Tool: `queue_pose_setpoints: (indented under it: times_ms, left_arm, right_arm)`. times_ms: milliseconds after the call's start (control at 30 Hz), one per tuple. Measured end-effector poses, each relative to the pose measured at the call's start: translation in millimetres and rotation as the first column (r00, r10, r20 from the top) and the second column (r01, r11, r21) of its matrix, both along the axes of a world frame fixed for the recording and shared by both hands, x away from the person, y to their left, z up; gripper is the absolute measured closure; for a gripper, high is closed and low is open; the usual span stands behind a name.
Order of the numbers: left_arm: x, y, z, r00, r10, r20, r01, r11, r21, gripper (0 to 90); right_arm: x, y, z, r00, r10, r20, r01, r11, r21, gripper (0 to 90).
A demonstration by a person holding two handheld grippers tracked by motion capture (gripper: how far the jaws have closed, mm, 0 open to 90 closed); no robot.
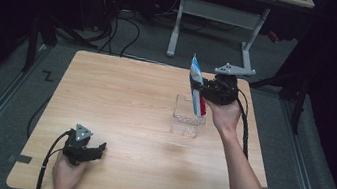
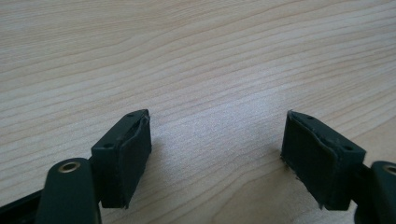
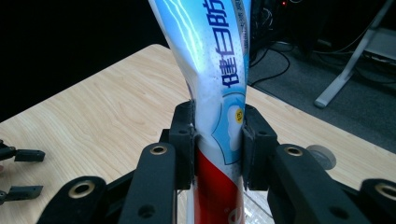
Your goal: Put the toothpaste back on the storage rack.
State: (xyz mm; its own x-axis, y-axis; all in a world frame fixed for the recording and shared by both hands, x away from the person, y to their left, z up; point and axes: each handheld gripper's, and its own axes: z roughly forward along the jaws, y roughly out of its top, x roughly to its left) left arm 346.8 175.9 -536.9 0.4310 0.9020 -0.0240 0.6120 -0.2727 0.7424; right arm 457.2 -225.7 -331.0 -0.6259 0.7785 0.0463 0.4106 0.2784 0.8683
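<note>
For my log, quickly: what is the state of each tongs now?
Left tongs: open, holding nothing.
Right tongs: closed on the toothpaste tube.

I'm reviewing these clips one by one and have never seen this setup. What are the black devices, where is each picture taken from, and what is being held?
There is no robot here: a person holds a two-jaw hand tool in each hand. The high view looks down on a wooden table. The other two pictures come from cameras riding on each tool, looking along its black fingers.

The right gripper is shut on a toothpaste tube, blue and white with a red lower part, held roughly upright above a clear plastic holder on the table. The left gripper rests low near the table's near edge, and its own view shows it open with nothing but bare wood between its fingers.
</note>
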Motion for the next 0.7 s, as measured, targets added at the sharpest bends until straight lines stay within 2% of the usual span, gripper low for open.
queue_pose_setpoints:
  times_ms: [467,700]
  left_arm:
    - [0.1,0.8,0.3,1.0,-0.004,-0.004,0.004,1.0,-0.003,24.4]
    - [0.1,0.5,0.1,1.0,-0.002,-0.002,0.002,1.0,-0.003,24.4]
  right_arm:
    - [11.4,5.2,-7.9,0.9996,-0.027,-0.012,0.027,0.999,-0.031,70.2]
    - [18.0,5.5,-15.1,0.9991,-0.038,-0.019,0.038,0.999,-0.023,70.1]
